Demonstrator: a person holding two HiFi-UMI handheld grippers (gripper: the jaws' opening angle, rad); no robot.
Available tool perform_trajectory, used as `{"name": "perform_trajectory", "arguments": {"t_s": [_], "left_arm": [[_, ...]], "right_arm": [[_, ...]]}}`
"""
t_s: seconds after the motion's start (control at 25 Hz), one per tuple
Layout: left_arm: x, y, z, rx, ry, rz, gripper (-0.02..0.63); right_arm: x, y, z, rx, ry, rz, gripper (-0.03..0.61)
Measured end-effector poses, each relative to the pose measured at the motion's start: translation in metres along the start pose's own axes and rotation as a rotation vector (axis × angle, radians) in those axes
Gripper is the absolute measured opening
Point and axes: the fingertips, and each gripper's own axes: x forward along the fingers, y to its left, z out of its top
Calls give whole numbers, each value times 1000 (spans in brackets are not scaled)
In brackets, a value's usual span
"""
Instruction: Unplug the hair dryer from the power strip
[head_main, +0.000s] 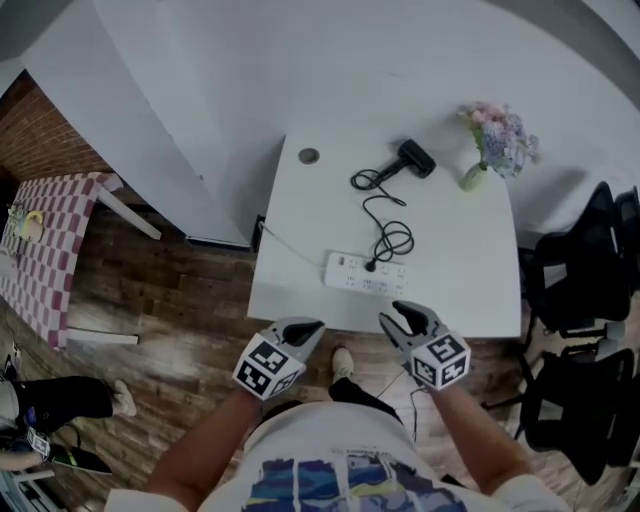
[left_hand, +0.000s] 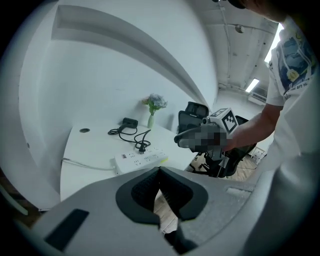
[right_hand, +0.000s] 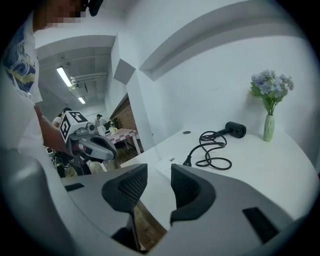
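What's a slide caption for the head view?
Left gripper shut, right gripper open, both near the table edge; the hair dryer has its plug in the power strip.

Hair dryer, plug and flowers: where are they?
hair dryer (head_main: 416, 158), head view, on its black body.
plug (head_main: 370, 266), head view, on its black head.
flowers (head_main: 500, 135), head view, on the blossoms.

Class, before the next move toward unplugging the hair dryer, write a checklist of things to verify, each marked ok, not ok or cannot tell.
1. Plug seated in power strip: ok.
2. Right claw open and empty: ok.
3. Left claw open: not ok, jaws together.
4. Reach to the strip: not ok, both hover by the near edge of the table.
5. Cord clear of vase: ok.
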Motion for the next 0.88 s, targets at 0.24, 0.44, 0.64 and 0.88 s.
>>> {"name": "perform_trajectory", "arguments": {"t_s": [0.24, 0.44, 0.64, 0.88], "left_arm": [[41, 20, 7, 6, 40, 22, 3], [66, 39, 10, 12, 70, 38, 3], [90, 54, 7, 23, 115, 43, 3], [110, 63, 5, 35, 157, 33, 3]], "right_arm": [[26, -36, -5, 32, 21, 19, 135], [48, -56, -4, 40, 42, 39, 135], [69, -72, -3, 48, 61, 53, 135], [92, -80, -4, 58, 81, 80, 135]]}}
